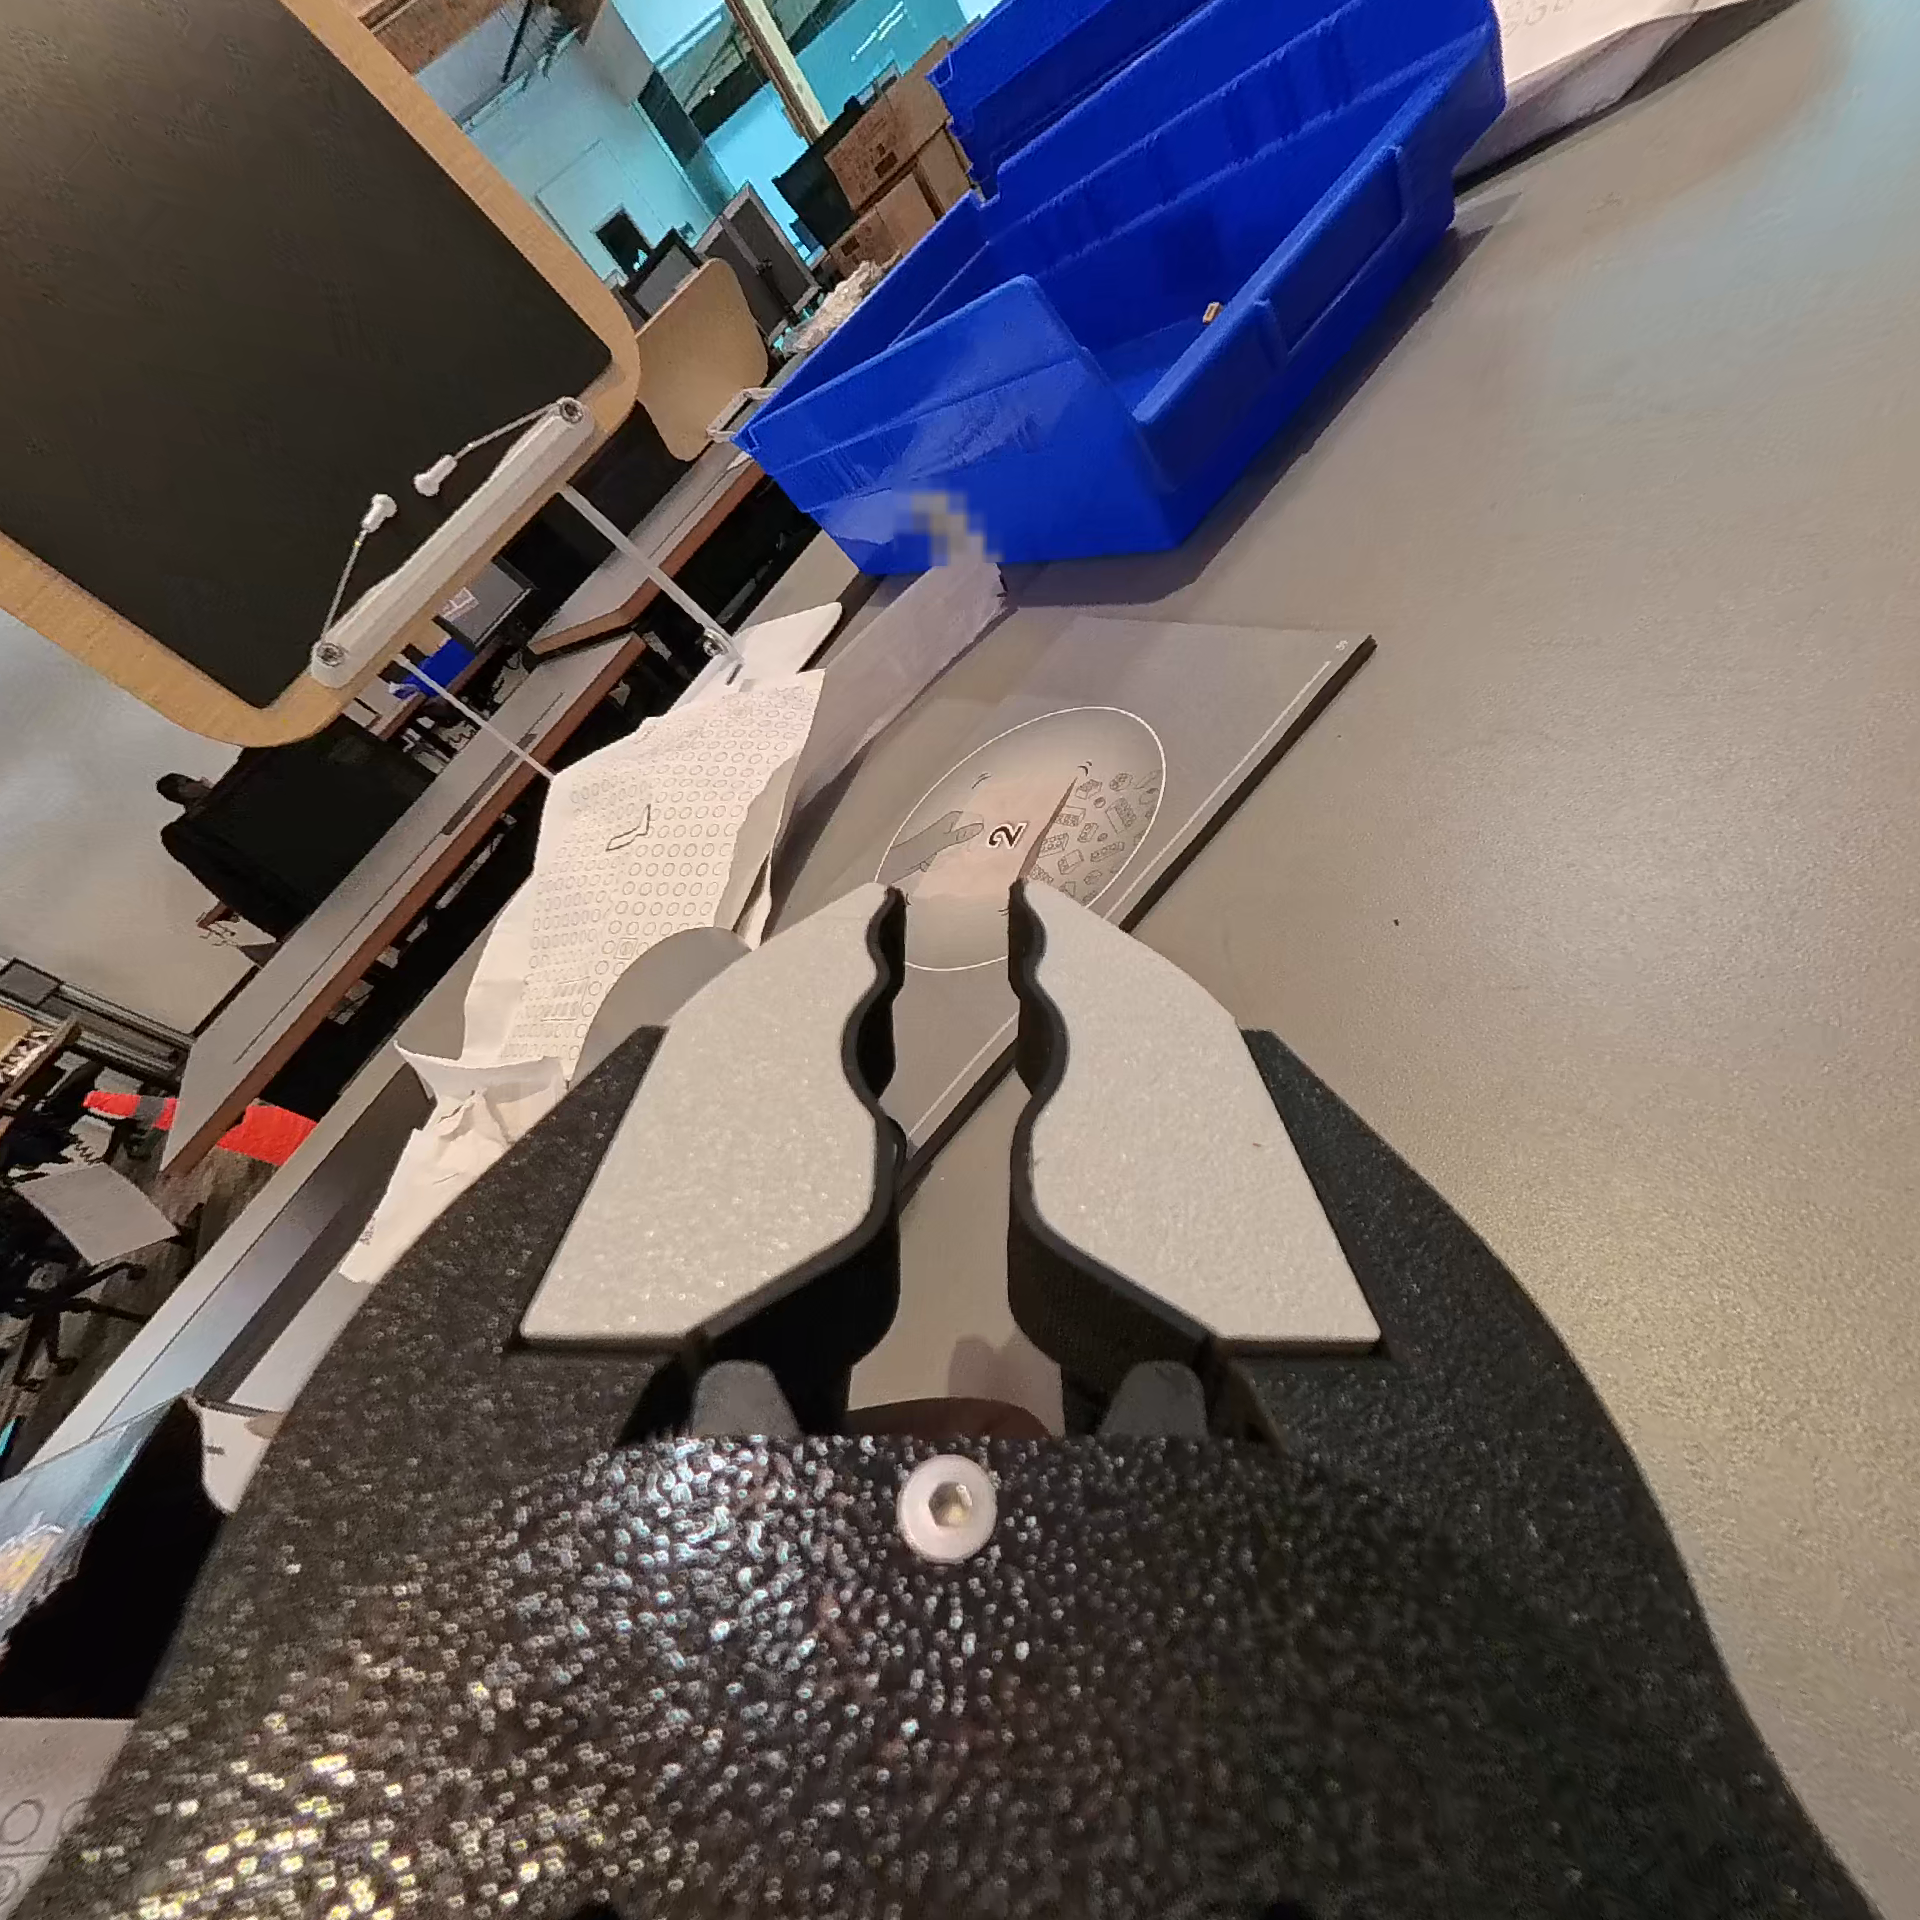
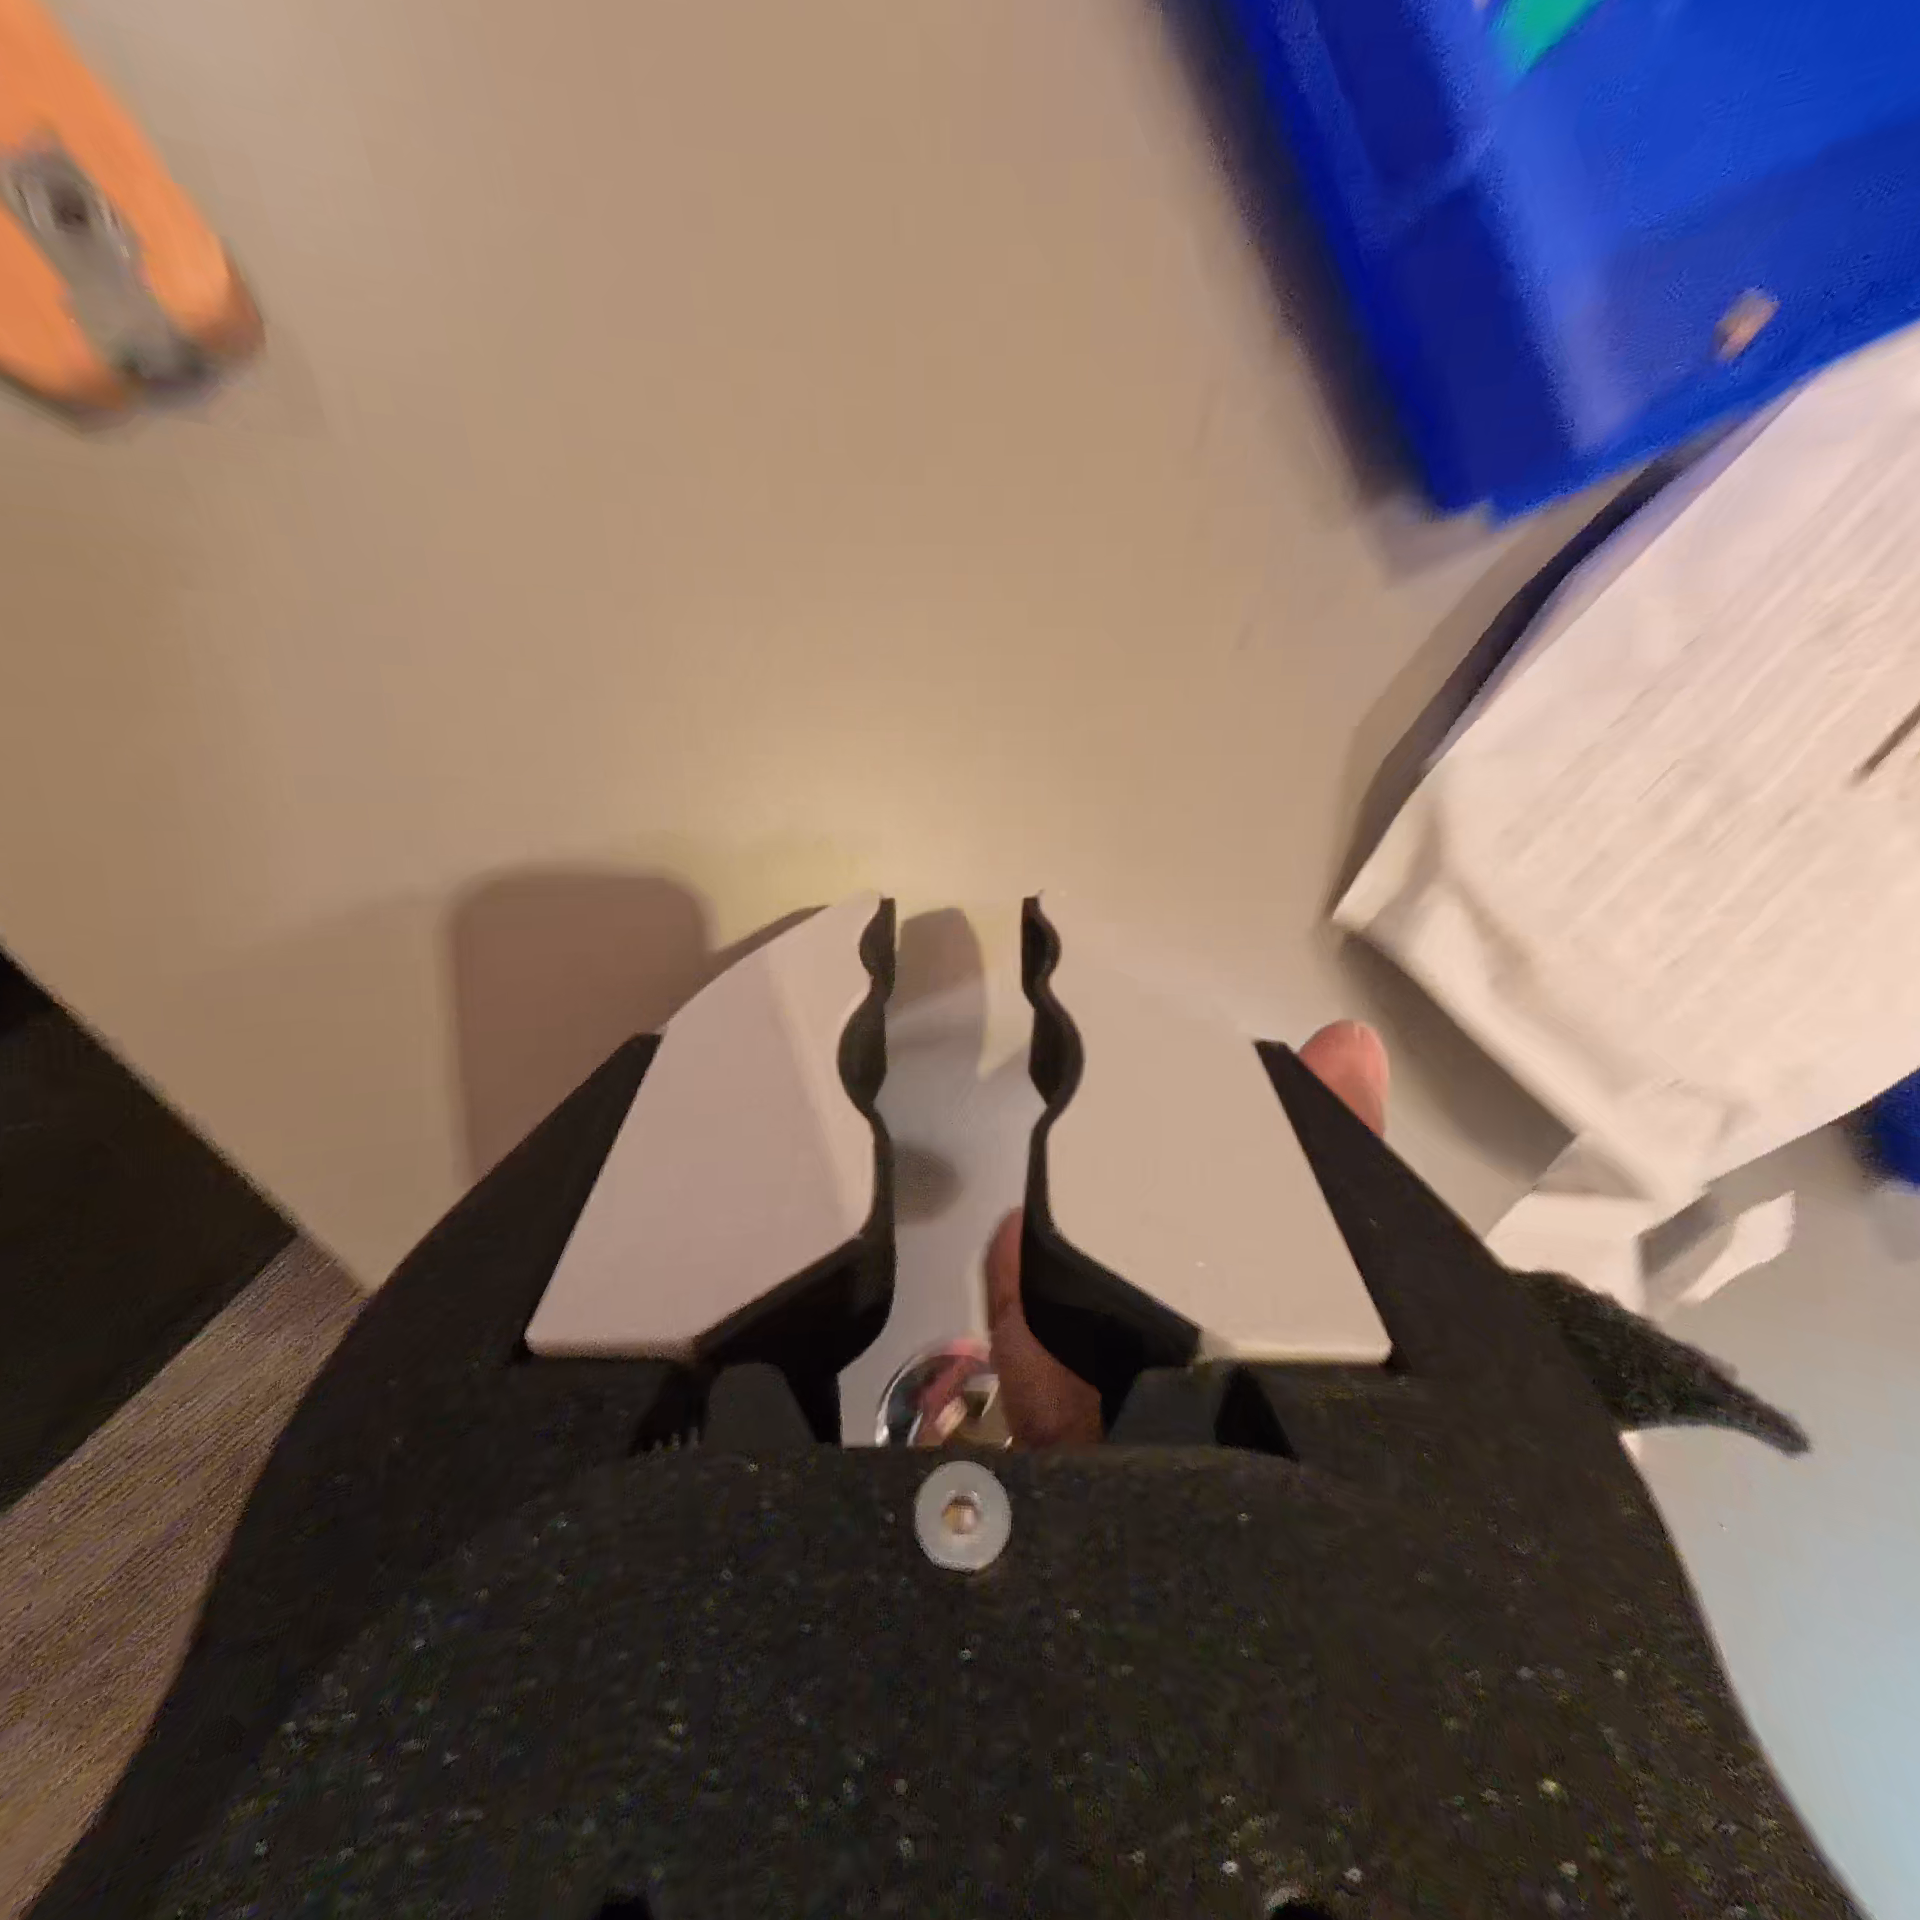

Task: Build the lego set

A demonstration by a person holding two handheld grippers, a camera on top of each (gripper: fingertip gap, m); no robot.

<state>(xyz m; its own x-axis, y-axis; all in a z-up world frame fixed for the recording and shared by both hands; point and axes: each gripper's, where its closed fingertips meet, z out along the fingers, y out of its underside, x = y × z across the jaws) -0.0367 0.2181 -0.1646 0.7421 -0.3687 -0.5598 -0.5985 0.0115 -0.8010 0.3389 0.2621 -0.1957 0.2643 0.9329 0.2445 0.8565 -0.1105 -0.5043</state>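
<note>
Left tongs (image 1: 956, 899) and right tongs (image 2: 958, 914) both released — blue bin (image 1: 1039, 447) holds one small piece (image 1: 1210, 310)

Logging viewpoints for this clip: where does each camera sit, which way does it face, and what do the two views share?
Left wrist view: on the left gripper, looking low along the table over a grey booklet; its open fingers show.
Right wrist view: on the right gripper, tilted down at bare table; open fingers and a fingertip show.
Shared: blue bins, table.

Blue bins (image 1: 1091, 343) are sitting far on the grey surface (image 1: 1610, 935); a booklet (image 1: 1091, 790) is lying nearer, crumpled white paper (image 1: 644, 831) lying at its left.
</note>
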